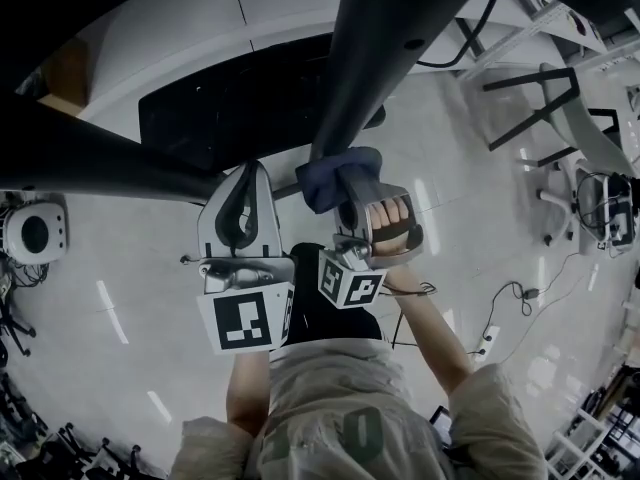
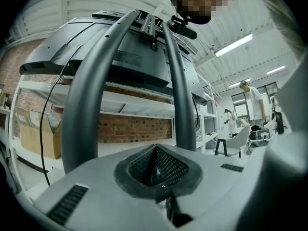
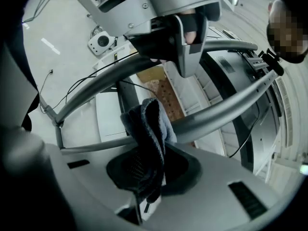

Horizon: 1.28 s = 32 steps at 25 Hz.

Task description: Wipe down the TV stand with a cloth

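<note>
Pale floor (image 1: 120,258) under the stand (image 1: 380,58). The right claw (image 3: 144,174) pinches the cloth (image 3: 147,129) by a leg. The left claw (image 2: 156,165) is closed and empty.

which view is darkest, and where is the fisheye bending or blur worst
Head view: darkest, with black corners and pale glare streaks on the floor. Left gripper view: brightest, the ceiling light glows, and the stand legs bow strongly. Right gripper view: the cloth, close to the lens, looks soft, and the stand legs curve here too.
</note>
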### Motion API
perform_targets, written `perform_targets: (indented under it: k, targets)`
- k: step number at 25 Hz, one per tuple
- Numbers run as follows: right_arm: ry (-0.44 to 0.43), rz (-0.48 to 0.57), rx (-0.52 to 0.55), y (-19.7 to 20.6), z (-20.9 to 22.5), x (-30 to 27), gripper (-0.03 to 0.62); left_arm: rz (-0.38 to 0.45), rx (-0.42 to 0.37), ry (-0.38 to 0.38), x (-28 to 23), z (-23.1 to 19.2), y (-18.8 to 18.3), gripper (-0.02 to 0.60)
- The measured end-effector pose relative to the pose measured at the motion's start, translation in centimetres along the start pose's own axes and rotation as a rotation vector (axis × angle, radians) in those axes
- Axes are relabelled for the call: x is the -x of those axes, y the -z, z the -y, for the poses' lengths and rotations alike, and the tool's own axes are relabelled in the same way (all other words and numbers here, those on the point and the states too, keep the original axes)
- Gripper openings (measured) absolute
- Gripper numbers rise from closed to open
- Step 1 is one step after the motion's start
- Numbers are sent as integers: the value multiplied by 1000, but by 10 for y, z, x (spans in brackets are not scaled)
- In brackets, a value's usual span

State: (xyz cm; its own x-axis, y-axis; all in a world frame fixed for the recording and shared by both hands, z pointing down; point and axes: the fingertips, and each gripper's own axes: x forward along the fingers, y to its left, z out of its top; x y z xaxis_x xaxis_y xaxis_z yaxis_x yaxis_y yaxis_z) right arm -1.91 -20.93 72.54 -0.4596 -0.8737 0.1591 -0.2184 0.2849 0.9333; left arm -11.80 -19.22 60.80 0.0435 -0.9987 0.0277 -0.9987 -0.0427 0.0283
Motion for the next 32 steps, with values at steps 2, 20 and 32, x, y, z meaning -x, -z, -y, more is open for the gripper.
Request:
perform_targets:
  k: [2,20,32]
  targets:
    - [-15,1,14,3,-17,0,58,4,-3,-2,1,-2,7,15]
    - [-222,-53,-434,-34,83,28,58,-35,72,-52,-2,-8,-93,15]
    - [23,386,-1232,-163,423,96,58,176,-39,-71,57,0,-329,15]
